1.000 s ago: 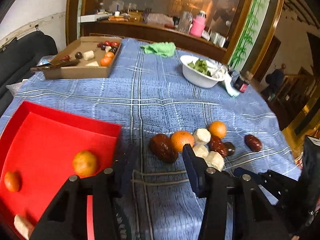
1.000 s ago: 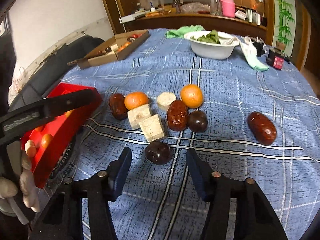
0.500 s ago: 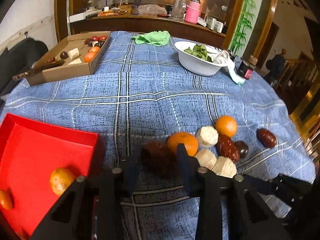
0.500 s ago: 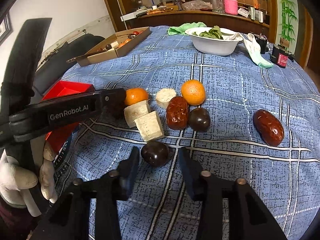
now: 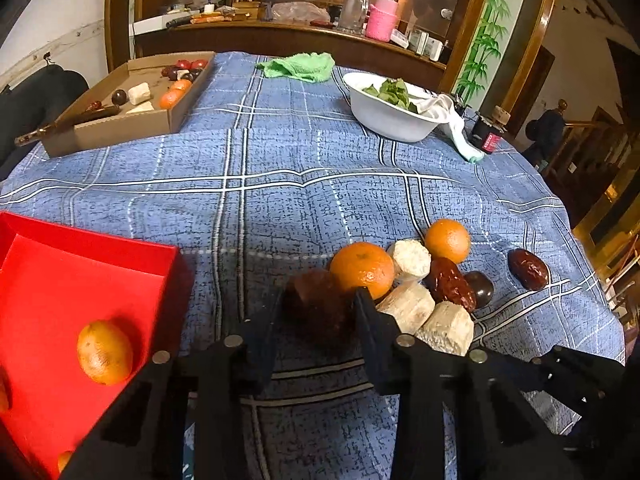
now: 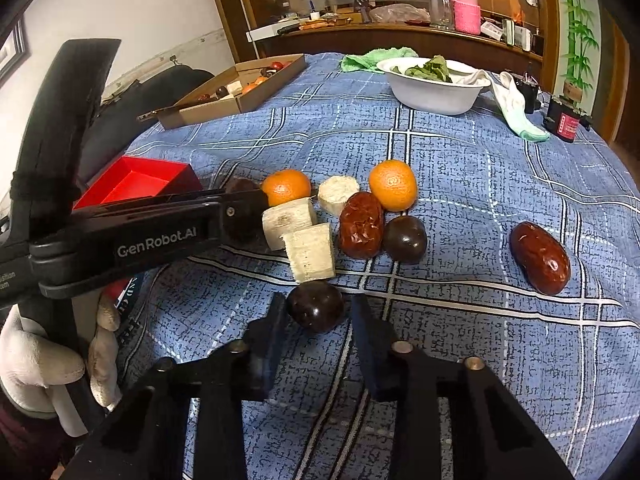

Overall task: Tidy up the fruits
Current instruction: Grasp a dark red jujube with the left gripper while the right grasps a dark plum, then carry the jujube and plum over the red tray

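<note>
Both tongs have just been closing on fruit. The left tongs (image 5: 316, 308) now pinch the wrinkled dark brown date (image 5: 316, 300) near the red tray (image 5: 92, 248); the right tongs (image 6: 316, 316) pinch the glossy dark round plum (image 6: 316, 306) on the bench (image 6: 460, 168). Both fruits seem ready for lifting.

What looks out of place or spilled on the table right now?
One red date lies alone, apart from the fruit cluster. A white cloth hangs over the bowl rim onto the tablecloth. Nothing looks spilled or damaged.
</note>
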Motion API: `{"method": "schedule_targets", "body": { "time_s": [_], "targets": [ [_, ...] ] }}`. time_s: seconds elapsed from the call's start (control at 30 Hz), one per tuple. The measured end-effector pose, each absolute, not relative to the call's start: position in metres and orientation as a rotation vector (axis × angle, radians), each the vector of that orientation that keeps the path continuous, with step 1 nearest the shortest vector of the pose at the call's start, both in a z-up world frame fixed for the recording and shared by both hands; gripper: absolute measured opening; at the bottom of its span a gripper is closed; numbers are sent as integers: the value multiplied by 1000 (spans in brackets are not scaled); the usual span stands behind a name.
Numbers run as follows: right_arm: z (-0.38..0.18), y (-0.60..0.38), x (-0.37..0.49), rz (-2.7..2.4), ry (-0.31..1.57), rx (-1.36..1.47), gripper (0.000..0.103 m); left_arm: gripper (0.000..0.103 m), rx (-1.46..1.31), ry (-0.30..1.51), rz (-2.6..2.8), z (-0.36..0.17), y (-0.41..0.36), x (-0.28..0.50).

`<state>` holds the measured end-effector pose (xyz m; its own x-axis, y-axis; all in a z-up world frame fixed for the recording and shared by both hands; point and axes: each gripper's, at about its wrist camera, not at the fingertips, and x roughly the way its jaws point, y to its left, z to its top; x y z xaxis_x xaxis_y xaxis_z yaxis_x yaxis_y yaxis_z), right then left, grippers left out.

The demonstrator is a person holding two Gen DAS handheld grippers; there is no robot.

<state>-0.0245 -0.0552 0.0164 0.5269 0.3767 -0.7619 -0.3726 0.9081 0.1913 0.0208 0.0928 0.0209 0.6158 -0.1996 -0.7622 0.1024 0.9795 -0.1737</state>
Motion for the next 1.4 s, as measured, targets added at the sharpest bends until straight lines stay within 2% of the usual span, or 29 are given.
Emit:
{"method": "schedule_targets", "body": {
  "time_s": [0.3, 0.7, 0.97, 1.4],
  "targets": [
    [20, -58, -29, 445, 881, 14, 28, 30, -165, 783, -158, 57, 110, -20],
    [52, -47, -60, 468, 799, 25, 28, 30, -248, 654, 26, 96, 204, -90],
    [82, 13, -76, 616, 783, 1, 29, 30, -316, 645, 163, 87, 266, -111],
    [70, 128, -67, 734, 845, -99, 29, 30, -341, 672, 254, 63, 309, -117]
  ]
}}
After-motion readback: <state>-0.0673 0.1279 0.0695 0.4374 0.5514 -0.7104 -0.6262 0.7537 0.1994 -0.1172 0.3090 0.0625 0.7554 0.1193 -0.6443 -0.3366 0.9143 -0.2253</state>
